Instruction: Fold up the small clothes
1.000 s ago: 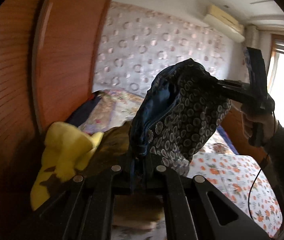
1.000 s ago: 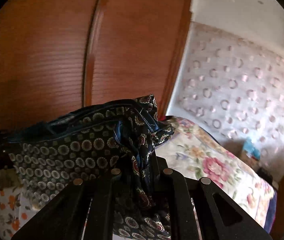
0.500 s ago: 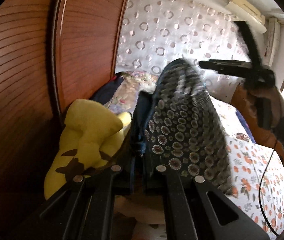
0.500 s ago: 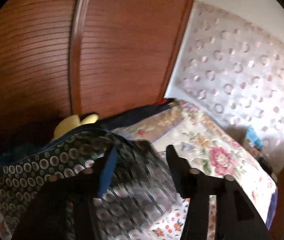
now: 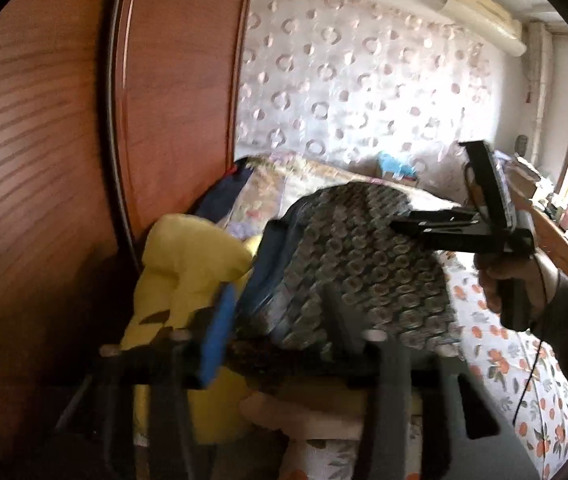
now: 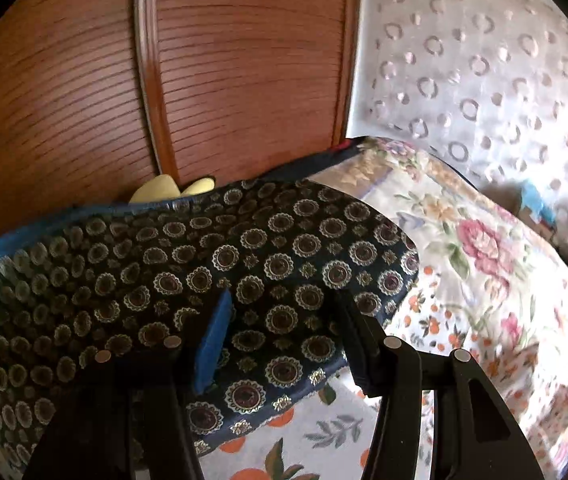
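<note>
Wardrobe (image 6: 244, 72) and yellow plush (image 5: 188, 264) crowd the left

Navy medallion-print garment (image 6: 268, 264), yellow plush (image 5: 188, 264), orange-flowered sheet (image 6: 324, 436)

Cloth, wood and matt plastic around my claws

My left claw (image 5: 280, 320) and right claw (image 6: 280, 336) are matt black plastic with dull metal screw heads, and each carries a blue pad that looks like soft foam. The dark garment (image 6: 220, 276) is thin woven cloth with a faint sheen, printed with gold-edged medallions and trimmed in smooth blue fabric. The bed sheet (image 6: 324, 436) is matt cotton-like cloth printed with oranges; the floral quilt (image 6: 480, 248) looks soft. The yellow plush toy (image 5: 188, 276) is fuzzy. The wardrobe door (image 6: 244, 72) is glossy reddish wood with fine grooves.
</note>
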A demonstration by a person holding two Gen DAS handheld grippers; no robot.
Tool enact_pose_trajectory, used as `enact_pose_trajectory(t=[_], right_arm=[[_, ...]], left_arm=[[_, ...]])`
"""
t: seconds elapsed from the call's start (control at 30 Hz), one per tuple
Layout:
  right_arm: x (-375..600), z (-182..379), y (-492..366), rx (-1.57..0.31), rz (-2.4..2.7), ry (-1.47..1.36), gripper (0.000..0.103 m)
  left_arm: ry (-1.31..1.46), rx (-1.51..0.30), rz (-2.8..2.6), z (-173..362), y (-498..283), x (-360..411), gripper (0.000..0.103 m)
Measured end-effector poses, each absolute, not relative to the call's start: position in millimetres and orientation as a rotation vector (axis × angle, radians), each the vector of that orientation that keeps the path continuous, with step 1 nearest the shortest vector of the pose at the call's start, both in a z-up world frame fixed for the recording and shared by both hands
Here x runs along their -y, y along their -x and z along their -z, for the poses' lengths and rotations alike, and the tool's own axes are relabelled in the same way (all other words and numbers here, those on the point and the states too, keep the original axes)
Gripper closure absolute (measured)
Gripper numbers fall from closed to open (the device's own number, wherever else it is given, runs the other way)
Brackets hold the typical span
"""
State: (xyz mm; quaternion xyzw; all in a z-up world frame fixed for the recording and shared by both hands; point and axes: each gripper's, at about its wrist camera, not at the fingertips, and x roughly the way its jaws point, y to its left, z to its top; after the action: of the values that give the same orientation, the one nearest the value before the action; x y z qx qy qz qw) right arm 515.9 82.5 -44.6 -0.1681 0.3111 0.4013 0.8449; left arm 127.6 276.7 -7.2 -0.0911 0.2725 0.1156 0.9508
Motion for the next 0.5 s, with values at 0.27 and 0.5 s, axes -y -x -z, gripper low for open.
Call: enact_pose_trajectory(t=[0.27,0.5], right_arm=[[-32.4,24.6,-402.0,-0.575,-0.804,0.302,0.048],[38.1,12.8,-315.6,-0.519,-0.726,0.242,0.046]], left_arm=[[0.115,-0.464,-0.195,-23.5,-102.0,-244.2,0.017],[0.095,-0.432,-0.158,-36.5,-88.1,-206.4,0.015]])
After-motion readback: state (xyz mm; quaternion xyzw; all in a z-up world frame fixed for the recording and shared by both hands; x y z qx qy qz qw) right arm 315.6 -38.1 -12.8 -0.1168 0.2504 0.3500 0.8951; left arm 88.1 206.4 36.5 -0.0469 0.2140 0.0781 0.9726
